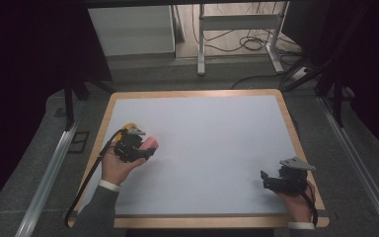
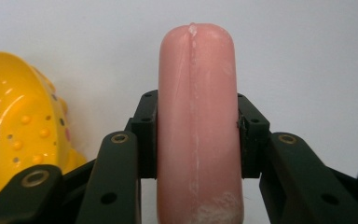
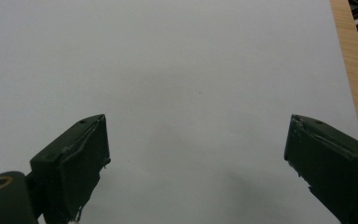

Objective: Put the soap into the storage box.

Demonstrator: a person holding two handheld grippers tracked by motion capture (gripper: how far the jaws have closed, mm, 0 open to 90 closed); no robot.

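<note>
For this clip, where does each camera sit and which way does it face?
High view: above the near table edge, looking forward and down; forearms, left gripper, right gripper.
Left gripper view: along its pads, shut on a pink sausage; yellow toy beside.
Right gripper view: over open pads.
Shared: sausage in high and left views.
</note>
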